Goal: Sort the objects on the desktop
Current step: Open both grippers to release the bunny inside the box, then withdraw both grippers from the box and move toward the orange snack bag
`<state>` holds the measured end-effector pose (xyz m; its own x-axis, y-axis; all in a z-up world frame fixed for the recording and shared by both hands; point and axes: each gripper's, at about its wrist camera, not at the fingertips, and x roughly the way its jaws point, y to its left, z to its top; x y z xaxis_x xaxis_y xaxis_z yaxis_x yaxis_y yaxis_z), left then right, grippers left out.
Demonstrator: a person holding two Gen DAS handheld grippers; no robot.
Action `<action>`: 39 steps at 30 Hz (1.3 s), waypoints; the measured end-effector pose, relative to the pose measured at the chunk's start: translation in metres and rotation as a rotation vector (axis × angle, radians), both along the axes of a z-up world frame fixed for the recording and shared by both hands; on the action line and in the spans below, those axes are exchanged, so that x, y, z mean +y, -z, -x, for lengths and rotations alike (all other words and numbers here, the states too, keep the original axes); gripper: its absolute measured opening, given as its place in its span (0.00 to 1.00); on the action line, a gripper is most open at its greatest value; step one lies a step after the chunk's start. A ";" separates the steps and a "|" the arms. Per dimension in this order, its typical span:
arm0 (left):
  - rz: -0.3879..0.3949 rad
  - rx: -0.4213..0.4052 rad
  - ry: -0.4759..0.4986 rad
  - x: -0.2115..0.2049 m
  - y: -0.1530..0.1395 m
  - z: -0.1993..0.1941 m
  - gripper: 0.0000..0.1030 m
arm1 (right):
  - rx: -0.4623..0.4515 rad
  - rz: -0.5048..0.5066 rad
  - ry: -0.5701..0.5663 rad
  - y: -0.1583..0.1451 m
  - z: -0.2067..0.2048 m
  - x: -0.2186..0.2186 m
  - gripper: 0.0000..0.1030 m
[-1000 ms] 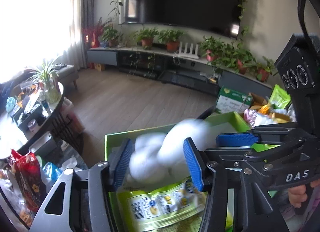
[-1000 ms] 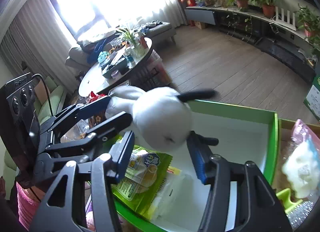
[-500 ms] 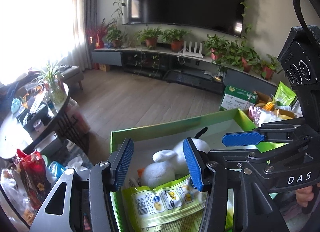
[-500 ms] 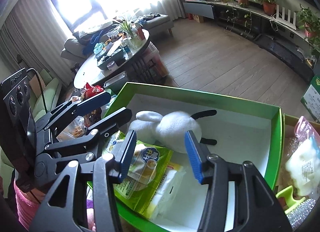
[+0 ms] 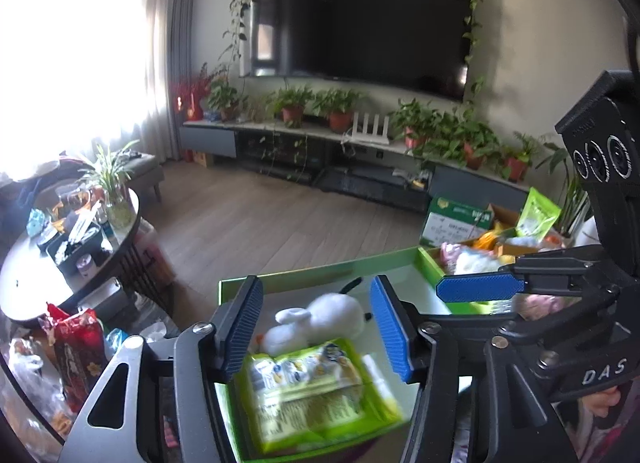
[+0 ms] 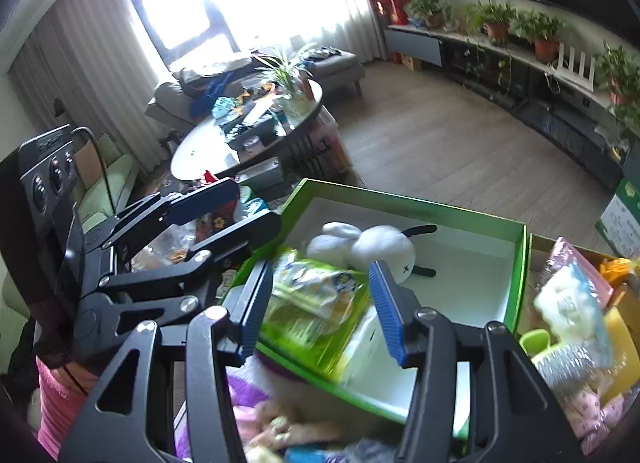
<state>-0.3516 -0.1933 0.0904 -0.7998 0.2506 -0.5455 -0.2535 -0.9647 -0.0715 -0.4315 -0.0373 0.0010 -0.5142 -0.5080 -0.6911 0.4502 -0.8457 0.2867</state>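
A white plush rabbit [image 5: 320,321] lies inside the green box [image 5: 320,271], also seen in the right wrist view [image 6: 372,245] within the box [image 6: 516,275]. A green snack packet [image 5: 316,387] lies in front of it [image 6: 316,303]. My left gripper [image 5: 316,327] is open and empty above the box's near end. My right gripper [image 6: 320,311] is open and empty, raised over the packet. Each gripper shows in the other's view, the right one [image 5: 480,287] and the left one [image 6: 208,199].
A cardboard box [image 6: 576,303] of mixed items stands right of the green box. Soft toys [image 6: 256,415] lie below the near rim. A round coffee table [image 6: 240,131] with clutter stands to the left. Red snack bags [image 5: 76,347] lie at the left.
The rabbit was between the grippers' fingers above the box a second ago; it dropped into the box and lies still. Both grippers have pulled back and upward.
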 end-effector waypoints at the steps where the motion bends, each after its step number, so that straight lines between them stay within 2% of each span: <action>1: -0.005 0.004 0.001 0.001 -0.004 -0.005 0.58 | 0.012 0.000 -0.006 -0.005 -0.008 0.001 0.50; 7: -0.010 0.046 0.012 0.014 -0.028 -0.046 0.58 | 0.079 -0.024 -0.024 -0.032 -0.056 0.010 0.50; 11: 0.012 0.093 0.017 0.027 -0.044 -0.077 0.58 | 0.106 -0.015 -0.028 -0.045 -0.085 0.020 0.50; 20: 0.015 0.140 0.040 0.047 -0.070 -0.132 0.58 | 0.163 0.003 -0.037 -0.069 -0.148 0.040 0.51; 29: 0.010 0.155 0.047 0.061 -0.069 -0.170 0.58 | 0.171 0.022 -0.046 -0.065 -0.190 0.054 0.51; 34: 0.043 0.190 0.018 0.075 -0.061 -0.195 0.58 | 0.170 0.020 -0.037 -0.057 -0.210 0.061 0.51; 39: 0.028 0.172 0.009 0.080 -0.049 -0.210 0.58 | 0.155 0.027 -0.046 -0.044 -0.227 0.069 0.51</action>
